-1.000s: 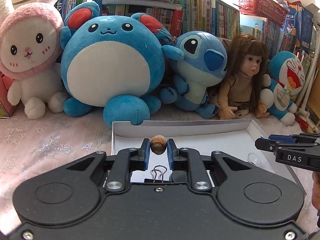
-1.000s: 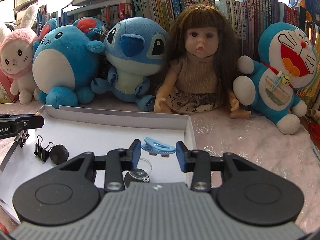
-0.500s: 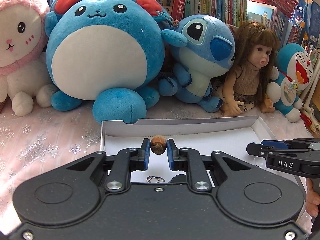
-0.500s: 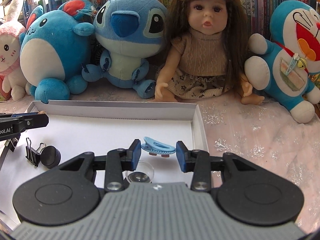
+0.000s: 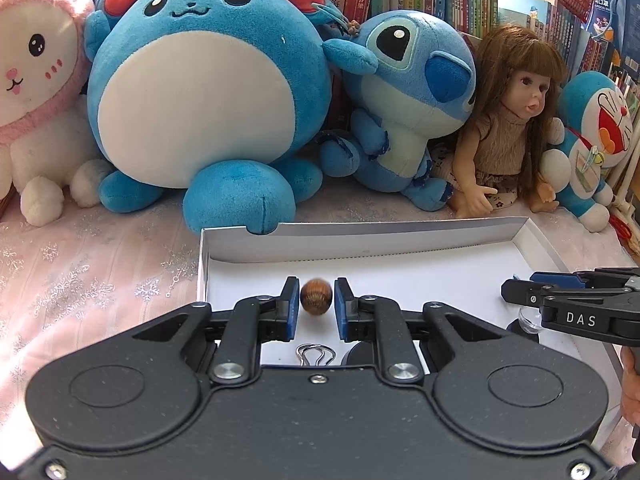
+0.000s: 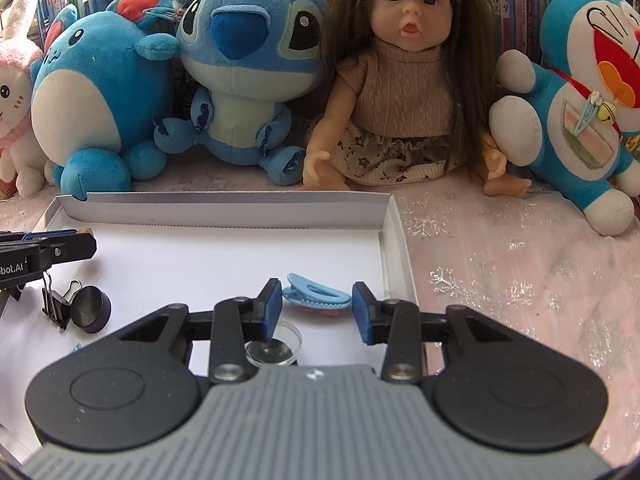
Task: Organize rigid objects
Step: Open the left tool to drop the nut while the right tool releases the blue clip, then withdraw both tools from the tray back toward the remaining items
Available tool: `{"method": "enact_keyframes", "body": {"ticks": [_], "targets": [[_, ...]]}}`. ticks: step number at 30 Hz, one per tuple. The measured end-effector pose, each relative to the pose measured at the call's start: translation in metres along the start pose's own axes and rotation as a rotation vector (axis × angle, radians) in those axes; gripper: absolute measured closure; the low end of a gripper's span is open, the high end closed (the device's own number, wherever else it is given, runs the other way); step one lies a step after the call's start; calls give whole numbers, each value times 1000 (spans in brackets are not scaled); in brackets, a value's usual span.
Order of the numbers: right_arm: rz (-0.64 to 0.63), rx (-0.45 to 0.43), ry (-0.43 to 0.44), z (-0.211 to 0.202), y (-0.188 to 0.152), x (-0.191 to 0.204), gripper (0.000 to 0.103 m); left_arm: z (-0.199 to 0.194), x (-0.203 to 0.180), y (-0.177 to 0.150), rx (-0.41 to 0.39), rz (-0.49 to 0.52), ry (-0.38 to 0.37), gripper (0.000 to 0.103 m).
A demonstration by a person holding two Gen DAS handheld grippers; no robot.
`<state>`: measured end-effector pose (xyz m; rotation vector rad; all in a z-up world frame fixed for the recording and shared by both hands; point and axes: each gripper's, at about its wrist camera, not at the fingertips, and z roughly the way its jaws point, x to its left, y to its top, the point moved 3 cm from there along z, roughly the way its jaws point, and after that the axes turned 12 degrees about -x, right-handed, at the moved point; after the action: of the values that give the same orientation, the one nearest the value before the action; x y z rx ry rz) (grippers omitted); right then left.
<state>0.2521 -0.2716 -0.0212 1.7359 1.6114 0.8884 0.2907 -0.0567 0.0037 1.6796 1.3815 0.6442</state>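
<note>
Pink snowflake cloth fills the lower left of my left wrist view, and just right of it starts the white box that I am sorting the small hard things into. At the centre of that view my left gripper has its blue pads parted a little, with the brown nut between them; it looks blurred, and there is a sliver of gap on each side, so I judge it is being let go over the tray floor (I cannot tell if it has landed). Below it a binder clip peeks out.

Over in the right wrist view, the binder clip and a black round cap lie at the left of the box, touching each other. At centre my right gripper stands wide open, and the blue hair clip rests on the tray between its fingers, with a clear suction cup just below.

Next I would draw the left gripper back clear of the nut, then decide whether the hair clip needs moving.
</note>
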Motion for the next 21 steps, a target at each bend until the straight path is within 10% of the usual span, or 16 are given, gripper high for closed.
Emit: {"method": "enact_keyframes", "body": {"ticks": [5, 21], "targets": [[17, -28, 24, -13, -1, -4, 45, -14, -4, 4, -34, 28, -17, 57], [-96, -178, 95, -89, -14, 9, 25, -99, -16, -7, -150, 115, -55, 37]]}}
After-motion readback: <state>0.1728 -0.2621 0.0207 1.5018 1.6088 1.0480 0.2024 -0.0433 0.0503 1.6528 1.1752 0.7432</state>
